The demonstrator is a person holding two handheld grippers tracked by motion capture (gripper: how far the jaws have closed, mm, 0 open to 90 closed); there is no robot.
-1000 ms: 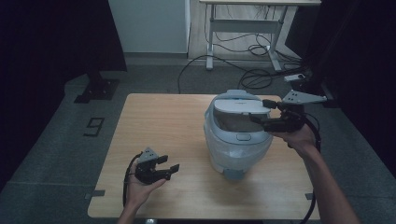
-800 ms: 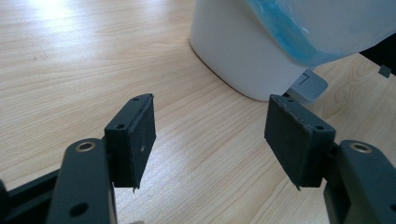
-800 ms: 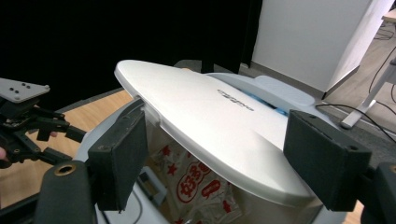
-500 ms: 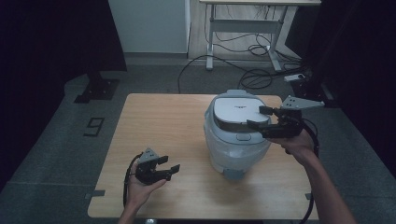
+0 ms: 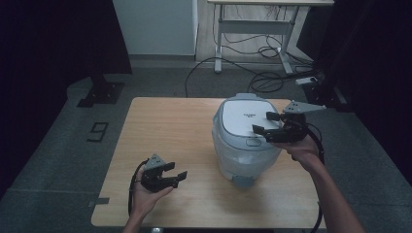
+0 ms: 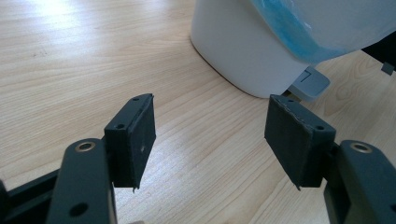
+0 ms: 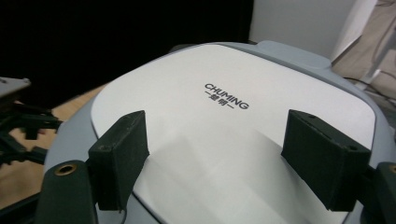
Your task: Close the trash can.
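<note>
My right gripper (image 5: 268, 123) hovers over the lid (image 5: 245, 115) of the rice cooker (image 5: 243, 141); fingers (image 7: 122, 148) spread wide, nothing pinched; in the right gripper view the pads sit just above the silver lid panel, the "CHUMING" print between them toward 12 o'clock; can't tell if a pad touches the lid.

My left gripper (image 5: 171, 174) sits low at about 7 o'clock on the table (image 5: 165, 126), held in my left hand (image 5: 145, 191); fingers (image 6: 133, 135) spread, nothing between them, bare wood beneath; in the left gripper view the cooker's white base is ahead toward 1 o'clock, with a grey tab (image 6: 309, 85) at its foot and blue film (image 6: 289, 32) on the wall above.

Cooker stands upright on the right half of the table, roughly 3 o'clock from centre, lid down; well apart from the left gripper.

Surface: light wood-grain tabletop, rectangular, rounded corners; soft glare toward the far edge in the left gripper view.

Room: grey floor (image 5: 58, 155); black curtains (image 5: 48, 43) at 9 and 3 o'clock; pale wall panel (image 5: 155, 26) at 12; white-framed desk (image 5: 252, 34) behind at 1 o'clock with loose cables (image 5: 243, 68) under it; a black stand foot (image 5: 99, 92) at 10 o'clock; a "9" marker (image 5: 97, 132) on the floor left of the table.
</note>
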